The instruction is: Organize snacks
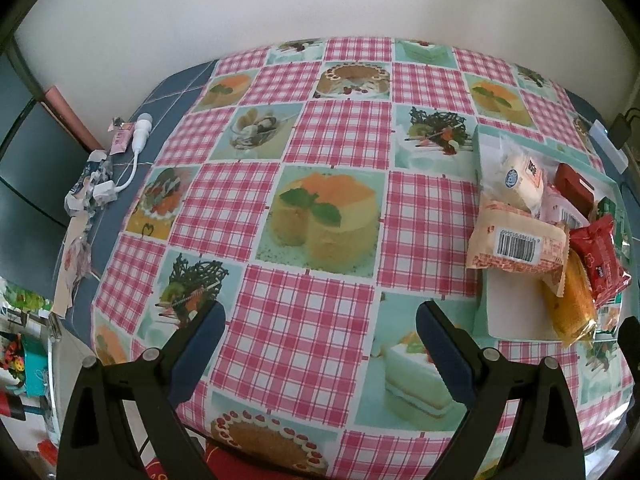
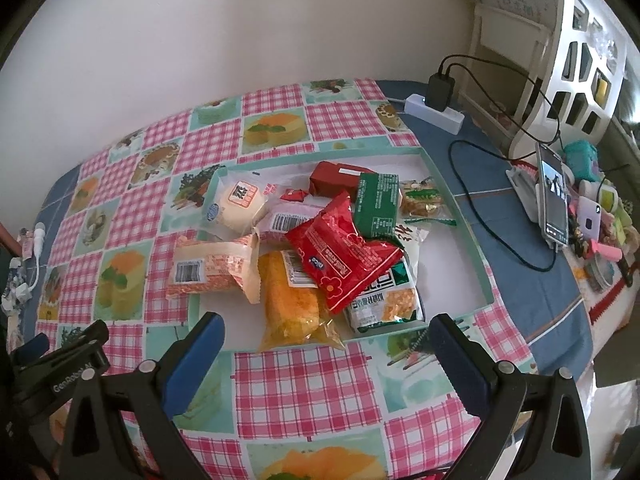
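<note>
A shallow white tray with a mint rim [image 2: 460,208] sits on the patterned tablecloth and holds a heap of packaged snacks: a red packet [image 2: 344,252], a yellow cake packet [image 2: 292,308], an orange-patterned packet with a barcode [image 2: 212,268], a white bun [image 2: 240,204], a green box [image 2: 376,204] and a dark red box [image 2: 340,178]. The tray also shows at the right of the left wrist view [image 1: 508,312]. My right gripper [image 2: 326,334] is open and empty just in front of the tray. My left gripper [image 1: 320,324] is open and empty over bare tablecloth, left of the tray.
A power strip with a black plug [image 2: 436,106] and cables lie behind the tray on the right. A phone on a stand [image 2: 554,196] and small clutter stand at the right edge. A white earphone cable and torn wrappers [image 1: 100,184] lie at the table's left edge.
</note>
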Tool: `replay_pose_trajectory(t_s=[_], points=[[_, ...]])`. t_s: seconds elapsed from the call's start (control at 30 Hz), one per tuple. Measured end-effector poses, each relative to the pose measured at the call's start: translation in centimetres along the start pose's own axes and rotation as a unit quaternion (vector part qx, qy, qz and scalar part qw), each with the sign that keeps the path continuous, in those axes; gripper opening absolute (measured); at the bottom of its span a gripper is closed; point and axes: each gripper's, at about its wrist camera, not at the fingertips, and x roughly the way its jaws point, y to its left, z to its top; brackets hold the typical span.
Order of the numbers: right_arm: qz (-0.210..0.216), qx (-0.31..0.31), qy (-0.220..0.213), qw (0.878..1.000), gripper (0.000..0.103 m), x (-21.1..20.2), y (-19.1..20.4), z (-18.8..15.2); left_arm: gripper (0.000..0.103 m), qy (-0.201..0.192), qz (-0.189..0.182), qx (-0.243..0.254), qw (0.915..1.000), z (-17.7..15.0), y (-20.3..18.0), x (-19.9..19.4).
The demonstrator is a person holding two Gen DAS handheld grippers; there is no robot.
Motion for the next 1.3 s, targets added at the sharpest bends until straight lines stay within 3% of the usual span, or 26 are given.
replay_pose_trajectory(t_s=[1.3], points=[[-0.008, -0.005, 0.032, 0.999, 0.103, 1.2, -0.1, -0.3, 0.096, 0.022, -0.002, 0.002, 0.9997, 0.0, 0.1, 0.8]])
